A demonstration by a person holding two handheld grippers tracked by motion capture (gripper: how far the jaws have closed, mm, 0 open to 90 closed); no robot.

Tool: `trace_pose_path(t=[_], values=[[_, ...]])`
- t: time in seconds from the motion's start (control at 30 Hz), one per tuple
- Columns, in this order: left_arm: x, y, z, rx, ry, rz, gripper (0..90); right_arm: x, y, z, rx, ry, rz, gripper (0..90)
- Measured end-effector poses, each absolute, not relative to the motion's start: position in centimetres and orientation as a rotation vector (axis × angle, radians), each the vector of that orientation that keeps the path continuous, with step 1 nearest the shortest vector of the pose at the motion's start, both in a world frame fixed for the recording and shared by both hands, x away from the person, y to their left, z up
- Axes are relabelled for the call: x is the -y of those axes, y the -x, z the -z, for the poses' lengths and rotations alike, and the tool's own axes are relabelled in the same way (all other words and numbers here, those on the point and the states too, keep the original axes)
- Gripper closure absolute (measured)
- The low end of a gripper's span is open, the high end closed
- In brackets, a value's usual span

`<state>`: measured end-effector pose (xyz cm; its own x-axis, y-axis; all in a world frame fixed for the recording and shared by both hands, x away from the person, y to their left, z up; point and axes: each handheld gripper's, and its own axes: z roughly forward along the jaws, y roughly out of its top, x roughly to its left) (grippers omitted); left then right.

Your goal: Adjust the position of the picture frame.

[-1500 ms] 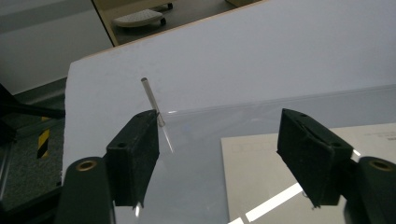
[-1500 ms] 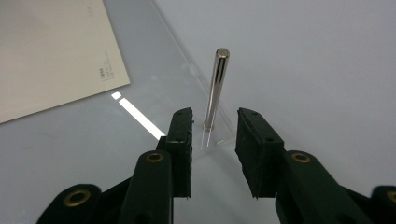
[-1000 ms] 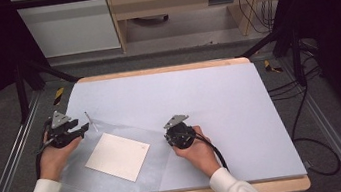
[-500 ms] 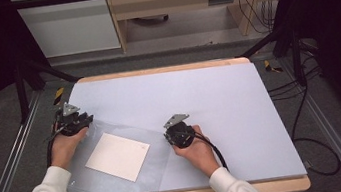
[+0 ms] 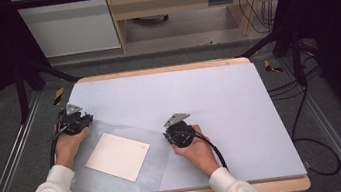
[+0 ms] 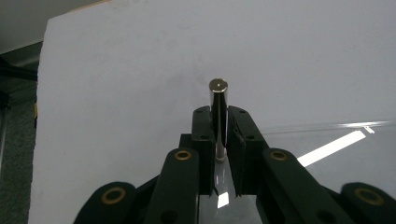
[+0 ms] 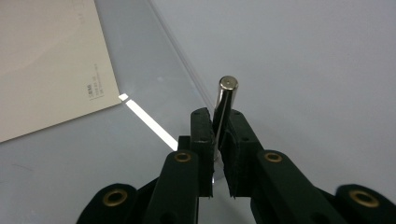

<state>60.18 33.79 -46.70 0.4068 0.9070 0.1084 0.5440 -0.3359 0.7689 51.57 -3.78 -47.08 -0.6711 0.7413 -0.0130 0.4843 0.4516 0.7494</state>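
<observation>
My left tool (image 5: 82, 119) has just been closing and now clamps the transparent sleeve's (image 5: 156, 151) far left corner on the surface (image 5: 241, 111); my right tool (image 5: 177, 131) pinches its right edge (paper (image 5: 118, 156) inside), so lifting looks possible.

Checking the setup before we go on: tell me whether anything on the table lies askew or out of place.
The clear plastic sleeve lies turned at an angle to the table, its near corner poking past the front edge. The cream paper inside is skewed too. Each gripper, left and right, clamps a metal pin.
</observation>
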Motion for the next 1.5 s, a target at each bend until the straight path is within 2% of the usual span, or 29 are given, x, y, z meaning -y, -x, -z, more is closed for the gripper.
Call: trace_pose_path(t=[0.53,0.97,1.23,1.5], values=[[-34.1,-60.2,46.0,-1.252,-1.969,-0.659,84.7,3.8,-51.8,47.0,-2.368,-1.102,-1.086,85.0],[-33.5,-57.6,41.3,-1.199,-2.003,-0.64,84.6,5.9,-52.2,43.4,-2.365,-1.097,-1.133,80.8],[-30.9,-55.8,38.9,-1.143,-2.006,-0.621,84.5,9.3,-52.4,40.1,-2.354,-1.101,-1.133,81.0],[-26.6,-55.4,38.7,-1.09,-2.006,-0.565,84.5,14.1,-53.4,39.0,-2.329,-1.181,-1.103,81.9]])
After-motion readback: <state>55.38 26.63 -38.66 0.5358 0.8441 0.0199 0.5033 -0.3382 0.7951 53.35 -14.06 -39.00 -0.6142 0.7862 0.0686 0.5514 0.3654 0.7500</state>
